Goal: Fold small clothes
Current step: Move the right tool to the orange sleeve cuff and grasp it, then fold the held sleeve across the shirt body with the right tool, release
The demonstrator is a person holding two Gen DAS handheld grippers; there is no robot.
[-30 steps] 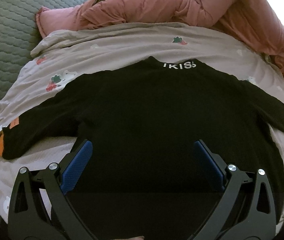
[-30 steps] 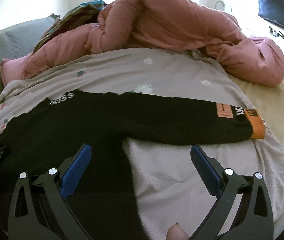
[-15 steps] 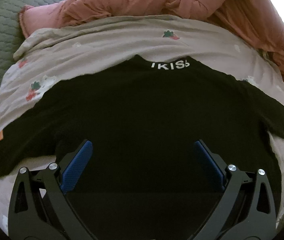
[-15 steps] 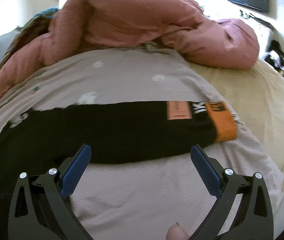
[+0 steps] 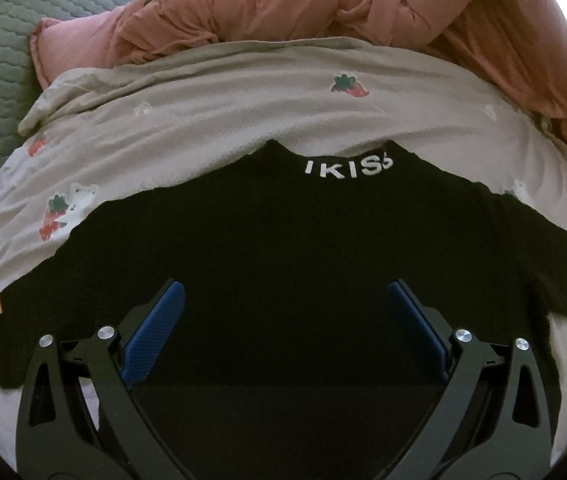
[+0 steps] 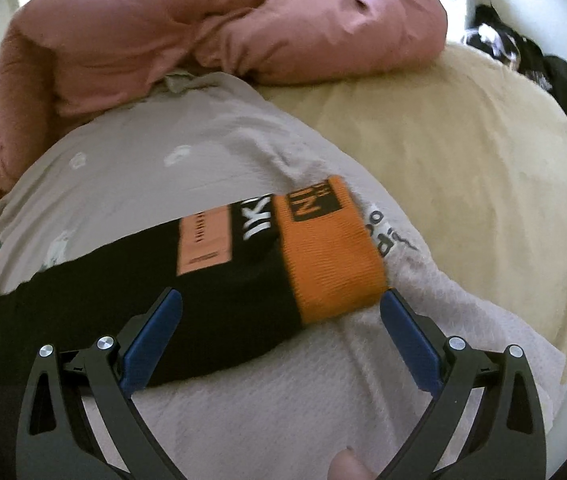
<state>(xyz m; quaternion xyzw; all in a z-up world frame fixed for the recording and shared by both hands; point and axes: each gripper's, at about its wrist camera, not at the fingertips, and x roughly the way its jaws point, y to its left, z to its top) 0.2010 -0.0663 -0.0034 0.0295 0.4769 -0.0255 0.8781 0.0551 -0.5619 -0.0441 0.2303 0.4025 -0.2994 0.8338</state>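
Right gripper jaws spread wide, empty, hovering just over the black long-sleeved knit top's right sleeve, whose orange ribbed cuff lies just ahead between the fingertips. Sleeve's long axis crosses the jaws toward the grey strawberry-print blanket's right edge. Left gripper also wide apart over the top's body, collar beyond. Right hand nearer the cuff.

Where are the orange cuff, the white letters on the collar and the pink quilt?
orange cuff (image 6: 333,264): right wrist view, middle of the ribbing.
white letters (image 5: 348,167): left wrist view, on the collar.
pink quilt (image 5: 323,4): left wrist view, its middle folds.
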